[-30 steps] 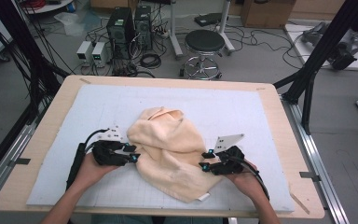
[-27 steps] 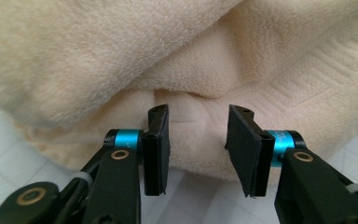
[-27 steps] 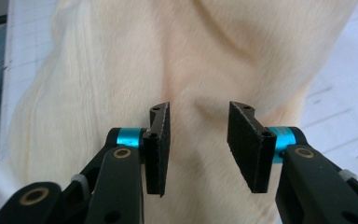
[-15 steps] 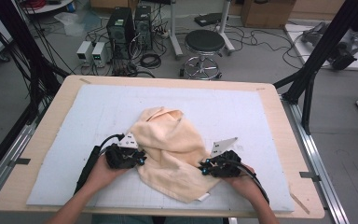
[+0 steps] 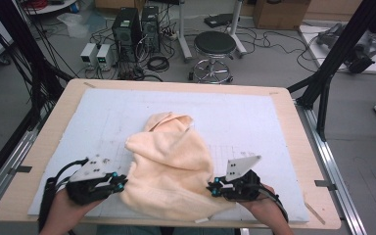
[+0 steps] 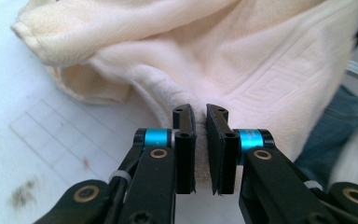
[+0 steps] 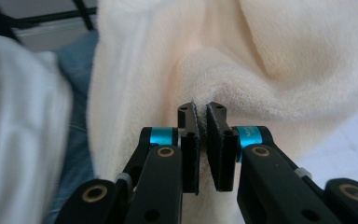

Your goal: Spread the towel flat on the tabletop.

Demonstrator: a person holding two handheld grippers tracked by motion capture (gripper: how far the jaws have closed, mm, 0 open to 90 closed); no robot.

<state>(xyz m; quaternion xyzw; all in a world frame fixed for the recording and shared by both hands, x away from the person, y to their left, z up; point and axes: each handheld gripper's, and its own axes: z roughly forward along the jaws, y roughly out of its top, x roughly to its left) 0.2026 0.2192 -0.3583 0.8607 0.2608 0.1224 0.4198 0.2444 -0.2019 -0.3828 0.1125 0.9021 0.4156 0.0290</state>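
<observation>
A cream towel (image 5: 169, 166) lies crumpled on the white mat (image 5: 254, 122), its near part drawn toward the table's front edge. My left gripper (image 5: 120, 183) holds the towel's left edge; its jaws have just been closing. In the left gripper view, the towel (image 6: 242, 60) has a fold pinched between the pads of the left gripper (image 6: 200, 116). My right gripper (image 5: 213, 188) is at the towel's right edge. In the right gripper view, the right gripper (image 7: 201, 114) is shut on a bunched fold of the towel (image 7: 270, 56).
The mat covers a wooden table (image 5: 293, 112). A black frame post (image 5: 323, 93) stands at the right corner and cables hang at the left. A stool (image 5: 215, 46) and computer boxes (image 5: 127, 29) sit on the floor beyond. My legs are close below the front edge.
Both grippers closed on the towel's side edges and pulled back toward the front edge. The left one first moved in, then swung left and up. The towel's near part stretched between them.
</observation>
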